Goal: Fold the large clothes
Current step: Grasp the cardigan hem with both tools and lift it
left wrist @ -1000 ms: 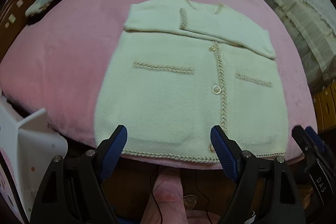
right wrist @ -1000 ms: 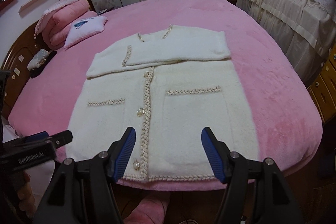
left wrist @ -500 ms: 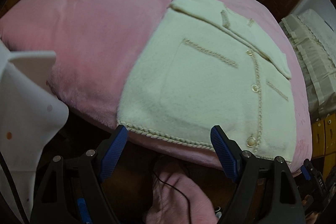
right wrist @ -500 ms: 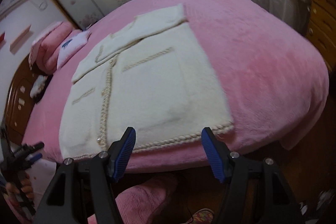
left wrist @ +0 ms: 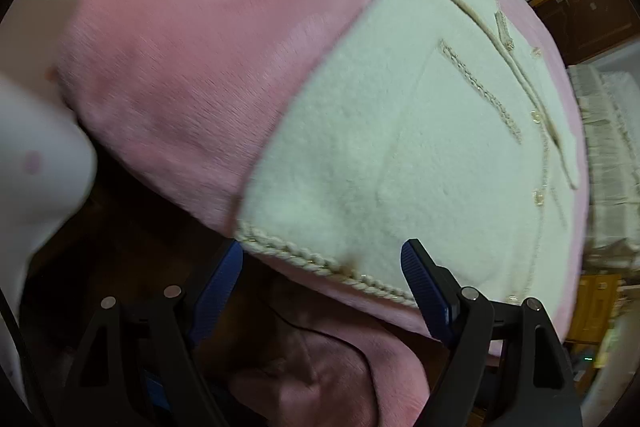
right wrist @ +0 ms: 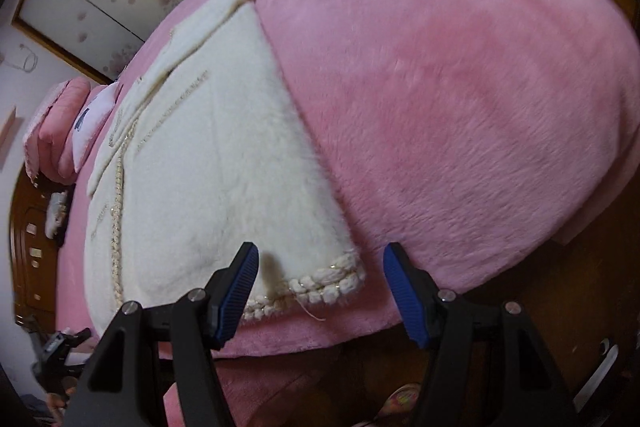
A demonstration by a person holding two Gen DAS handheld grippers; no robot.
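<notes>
1. Left gripper (left wrist: 322, 277): fingers spread wide, nothing between them. It sits at the near-left hem corner of the cardigan (left wrist: 400, 147); the braided hem (left wrist: 320, 261) runs across the gap. Whether the fingertips touch the cloth cannot be told.
2. Right gripper (right wrist: 320, 281): fingers also wide apart and holding nothing. The near-right hem corner (right wrist: 340, 281) lies in the gap. The left blue pad (right wrist: 236, 293) overlaps the cardigan edge in view, contact unclear. The right pad (right wrist: 404, 295) is over bare blanket, apart from the cloth.
3. The cardigan lies flat, front side up, on the pink blanket (right wrist: 460, 87) of the bed, its hem at the near bed edge. The sleeves (left wrist: 480, 7) are folded across the chest at the far end. The button strip (right wrist: 116, 195) runs down the middle, with pocket trim (left wrist: 480, 83) on either side of it.
4. Edges: the left side edge (left wrist: 288, 115) and the right side edge (right wrist: 296, 107) both lie straight and exposed. A loose thread (right wrist: 314, 313) hangs off the right hem corner.
5. Room: wide bare blanket left of the cardigan in the left view and right of it in the right view.
6. Far end: pink pillows (right wrist: 52, 131) and a white cushion (right wrist: 94, 123) near the headboard (right wrist: 32, 227), well apart from the cardigan.
7. White blurred object (left wrist: 36, 107) at the left frame edge, beside the bed.
</notes>
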